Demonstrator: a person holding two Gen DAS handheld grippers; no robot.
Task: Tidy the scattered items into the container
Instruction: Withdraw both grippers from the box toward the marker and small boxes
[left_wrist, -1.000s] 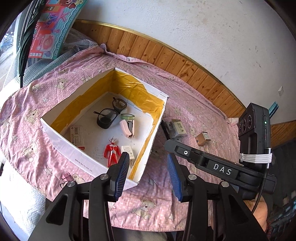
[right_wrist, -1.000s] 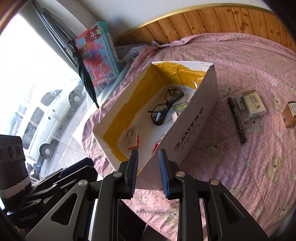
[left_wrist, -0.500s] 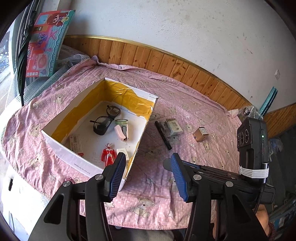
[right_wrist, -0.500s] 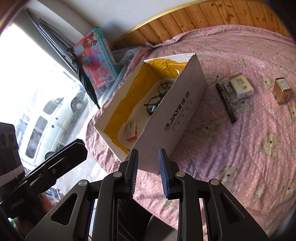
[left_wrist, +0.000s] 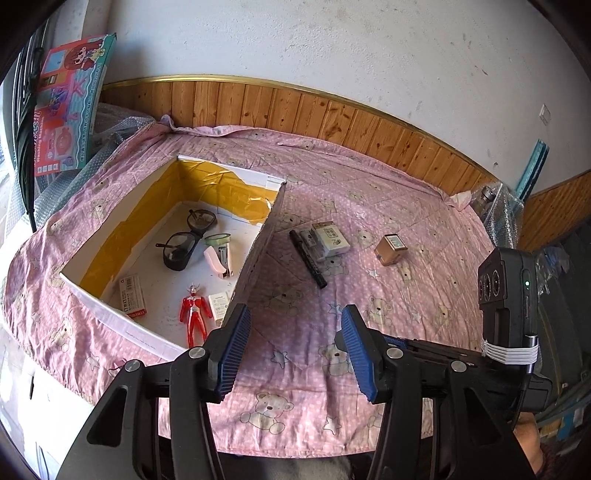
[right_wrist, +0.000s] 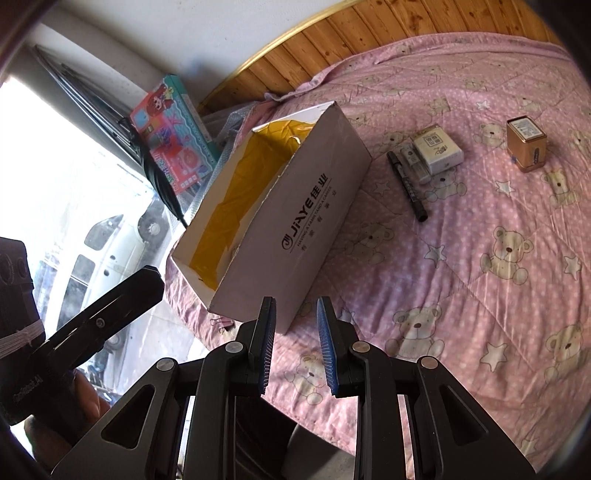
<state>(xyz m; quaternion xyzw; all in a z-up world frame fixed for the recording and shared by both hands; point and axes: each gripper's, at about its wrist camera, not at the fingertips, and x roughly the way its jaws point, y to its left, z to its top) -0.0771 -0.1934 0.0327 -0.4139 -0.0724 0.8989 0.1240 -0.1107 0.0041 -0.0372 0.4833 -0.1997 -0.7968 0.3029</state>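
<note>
Both wrist views face bed from near edge, sharing box (left_wrist: 258, 243) (right_wrist: 310, 206).

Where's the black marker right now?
The black marker lies on the pink quilt, outside the box, just right of its wall, beside the white packet.

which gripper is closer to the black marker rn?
Hard to call. Left gripper and right gripper both hang open, short of the black marker, neither touching it.

Marker (left_wrist: 307, 257), pack (left_wrist: 330, 238) and small box (left_wrist: 390, 249) lie right of the carton (left_wrist: 255, 254).
</note>
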